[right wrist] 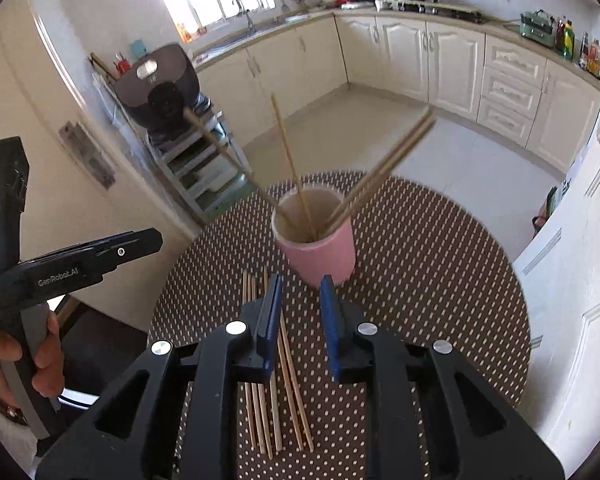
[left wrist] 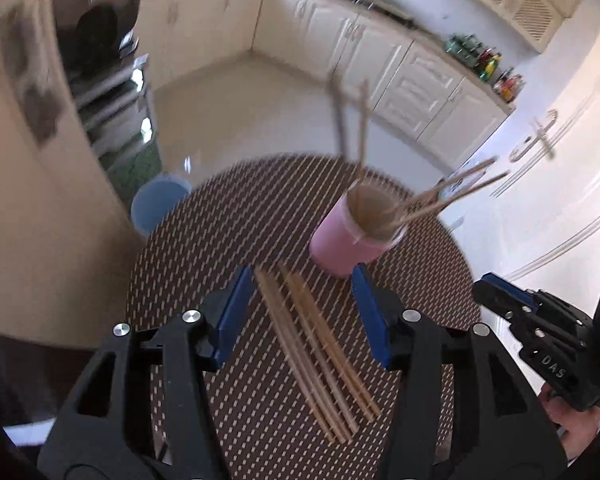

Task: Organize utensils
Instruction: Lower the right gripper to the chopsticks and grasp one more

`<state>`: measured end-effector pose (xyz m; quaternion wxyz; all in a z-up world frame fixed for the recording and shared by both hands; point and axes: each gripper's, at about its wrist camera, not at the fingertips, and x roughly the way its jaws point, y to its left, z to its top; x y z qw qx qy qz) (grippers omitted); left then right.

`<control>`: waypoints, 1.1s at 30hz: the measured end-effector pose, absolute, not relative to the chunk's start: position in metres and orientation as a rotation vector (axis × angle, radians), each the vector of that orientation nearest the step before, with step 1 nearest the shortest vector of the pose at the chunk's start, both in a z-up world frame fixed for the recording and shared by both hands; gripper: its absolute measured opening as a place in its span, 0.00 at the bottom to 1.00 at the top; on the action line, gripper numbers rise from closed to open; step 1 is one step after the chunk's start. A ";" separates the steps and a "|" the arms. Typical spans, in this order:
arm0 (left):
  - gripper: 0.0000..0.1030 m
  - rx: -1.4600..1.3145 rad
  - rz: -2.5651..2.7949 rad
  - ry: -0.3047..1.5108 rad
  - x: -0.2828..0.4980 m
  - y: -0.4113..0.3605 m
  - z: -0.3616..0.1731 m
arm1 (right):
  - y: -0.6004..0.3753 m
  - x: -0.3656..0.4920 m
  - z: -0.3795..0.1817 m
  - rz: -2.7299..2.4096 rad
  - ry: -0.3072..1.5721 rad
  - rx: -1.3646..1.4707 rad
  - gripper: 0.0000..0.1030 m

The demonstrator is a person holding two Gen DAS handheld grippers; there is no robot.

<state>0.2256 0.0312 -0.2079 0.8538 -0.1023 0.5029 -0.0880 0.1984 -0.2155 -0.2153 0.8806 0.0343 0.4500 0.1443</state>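
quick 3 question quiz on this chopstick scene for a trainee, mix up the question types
1. True or false: the pink cup lies tipped on its side.
2. Multiple choice: the loose chopsticks on the dotted mat lie A) inside the cup, B) flat on the mat in front of the cup, C) on the floor.
3. Fill in: neither the left gripper nor the right gripper holds a ____.

Key: 1 false, it stands upright with chopsticks leaning in it. 2 B. 3 chopstick; both sets of jaws stand open over the loose pile.
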 end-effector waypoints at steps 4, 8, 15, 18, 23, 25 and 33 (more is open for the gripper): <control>0.51 -0.254 -0.154 1.175 0.225 0.041 -0.249 | -0.206 0.200 -0.242 0.324 1.003 0.059 0.18; 0.50 -0.264 -0.115 1.289 0.228 0.038 -0.295 | -0.200 0.206 -0.268 0.350 1.070 0.047 0.18; 0.48 -0.227 -0.082 1.387 0.236 0.022 -0.346 | -0.199 0.219 -0.298 0.373 1.147 0.040 0.18; 0.46 -0.198 -0.069 1.419 0.243 0.016 -0.363 | -0.200 0.228 -0.307 0.382 1.170 0.044 0.18; 0.46 -0.188 -0.057 1.414 0.251 0.013 -0.371 | -0.199 0.241 -0.321 0.404 1.200 0.046 0.18; 0.46 -0.167 -0.055 1.414 0.257 0.010 -0.372 | -0.194 0.246 -0.325 0.419 1.209 0.041 0.18; 0.42 -0.158 -0.046 1.431 0.267 0.000 -0.373 | -0.170 0.262 -0.340 0.477 1.231 -0.018 0.18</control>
